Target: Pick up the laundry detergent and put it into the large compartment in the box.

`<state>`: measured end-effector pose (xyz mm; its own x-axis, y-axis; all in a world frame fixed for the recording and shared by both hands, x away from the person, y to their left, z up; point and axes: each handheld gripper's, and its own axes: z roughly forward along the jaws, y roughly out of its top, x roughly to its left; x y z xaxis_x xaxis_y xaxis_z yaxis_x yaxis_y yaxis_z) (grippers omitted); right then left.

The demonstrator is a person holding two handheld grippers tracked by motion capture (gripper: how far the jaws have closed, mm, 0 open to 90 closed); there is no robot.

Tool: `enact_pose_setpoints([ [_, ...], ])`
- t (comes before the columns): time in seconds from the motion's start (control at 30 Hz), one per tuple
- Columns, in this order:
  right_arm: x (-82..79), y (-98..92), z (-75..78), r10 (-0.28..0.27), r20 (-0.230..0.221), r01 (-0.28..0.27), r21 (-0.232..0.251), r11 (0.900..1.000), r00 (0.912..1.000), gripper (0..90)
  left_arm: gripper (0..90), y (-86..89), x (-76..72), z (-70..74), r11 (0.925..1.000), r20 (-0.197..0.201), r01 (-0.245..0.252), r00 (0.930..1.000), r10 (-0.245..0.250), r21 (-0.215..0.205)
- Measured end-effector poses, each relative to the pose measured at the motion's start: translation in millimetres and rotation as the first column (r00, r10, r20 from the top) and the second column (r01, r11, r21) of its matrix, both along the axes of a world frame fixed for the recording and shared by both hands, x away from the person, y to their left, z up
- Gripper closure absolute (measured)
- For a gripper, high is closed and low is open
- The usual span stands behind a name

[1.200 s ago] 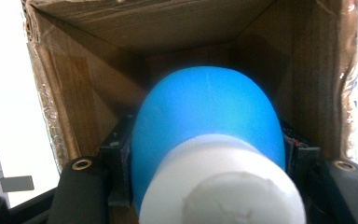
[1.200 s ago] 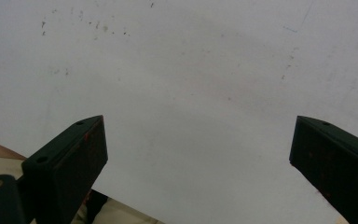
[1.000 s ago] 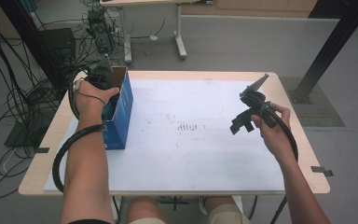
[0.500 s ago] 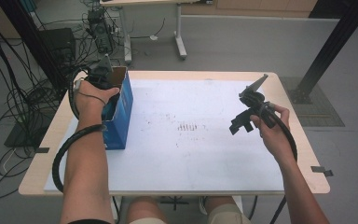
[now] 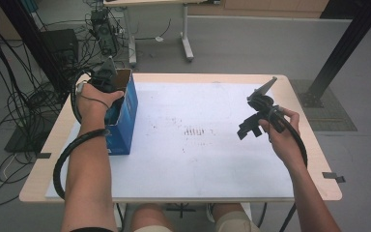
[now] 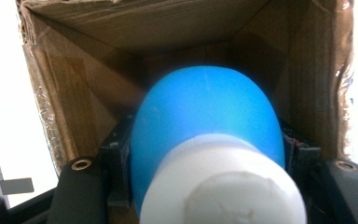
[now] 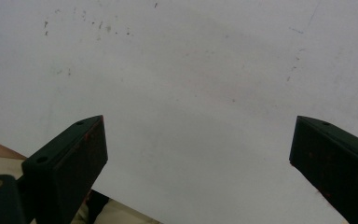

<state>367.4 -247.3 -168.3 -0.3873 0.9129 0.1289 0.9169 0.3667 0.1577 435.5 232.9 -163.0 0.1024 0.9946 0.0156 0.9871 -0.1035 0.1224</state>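
A blue box (image 5: 126,113) with a brown cardboard inside (image 6: 168,28) stands open-topped at the table's left edge. My left gripper (image 5: 107,77) reaches down into it from above. In the left gripper view the gripper (image 6: 206,149) is shut on a blue bottle (image 6: 205,116) with a white cap (image 6: 223,186), held inside the box with the cap toward the camera. My right gripper (image 5: 247,129) hovers over the right part of the white table (image 5: 198,164). In the right gripper view the gripper (image 7: 198,154) is open, with bare tabletop between its jaws.
Faint dark marks (image 5: 198,131) dot the table's middle. Cables and a black stand (image 5: 34,53) crowd the floor at the left. A black post (image 5: 343,43) rises at the back right, and another table's legs (image 5: 186,34) stand behind.
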Motion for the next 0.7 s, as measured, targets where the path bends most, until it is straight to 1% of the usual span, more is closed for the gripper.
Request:
enact_pose_setpoints([
  [0.3, -0.1, 0.4, 0.4, -0.001, 0.000, 0.001, -0.001, 1.000, 1.0000, 4.1, 36.5, 1.7, -0.7, 0.7, 0.9999, 0.002, -0.004, 1.0000, 0.004, -0.010],
  [0.37, -0.2, 0.3, 0.6, 0.000, 0.000, 0.000, -0.001, 1.000, 1.0000, 4.2, 35.7, 1.1, -1.7, 1.7, 1.0000, 0.008, -0.006, 1.0000, 0.006, -0.007],
  [0.53, -1.1, 0.3, 1.4, 0.002, 0.003, -0.002, 0.000, 1.000, 1.0000, 4.2, 33.8, 4.8, -3.7, 5.3, 0.9998, 0.009, -0.013, 0.9999, 0.014, -0.017],
  [0.7, -1.5, 2.3, 3.0, 0.003, 0.003, -0.003, 0.001, 1.000, 1.0000, 4.1, 31.2, 8.3, -6.9, 12.8, 0.9995, 0.011, -0.016, 0.9998, 0.016, -0.027],
])
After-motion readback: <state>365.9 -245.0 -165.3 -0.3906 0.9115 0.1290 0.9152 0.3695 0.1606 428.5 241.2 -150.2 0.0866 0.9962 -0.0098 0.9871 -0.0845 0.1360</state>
